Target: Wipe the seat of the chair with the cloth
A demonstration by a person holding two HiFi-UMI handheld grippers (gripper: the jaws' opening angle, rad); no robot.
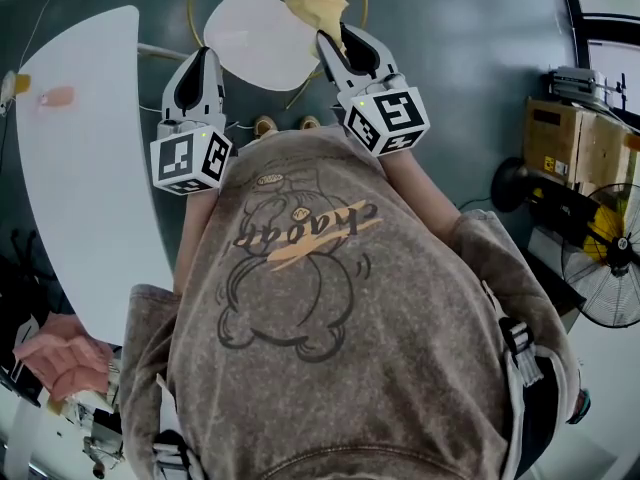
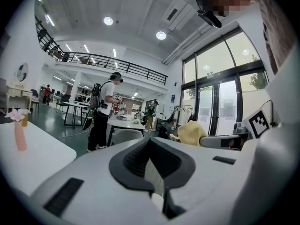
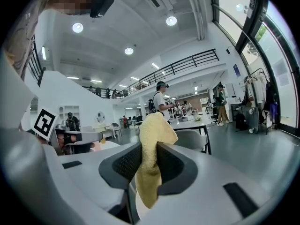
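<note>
The chair's round white seat (image 1: 255,38) with its gold wire frame lies on the floor ahead of me in the head view. A yellow cloth (image 1: 318,6) sticks out of my right gripper (image 1: 335,43), which is raised above the seat's right edge. The right gripper view shows the cloth (image 3: 152,144) pinched between the dark pads, with my right gripper (image 3: 149,165) shut on it. My left gripper (image 1: 205,58) hovers by the seat's left edge. In its own view my left gripper (image 2: 152,165) is shut with nothing held, and the cloth (image 2: 191,132) shows to its right.
A long white table (image 1: 90,148) runs down the left, bearing a pink vase (image 2: 19,134). Cardboard boxes (image 1: 560,138) and a floor fan (image 1: 610,268) stand at the right. A person (image 2: 103,114) stands by other tables farther off.
</note>
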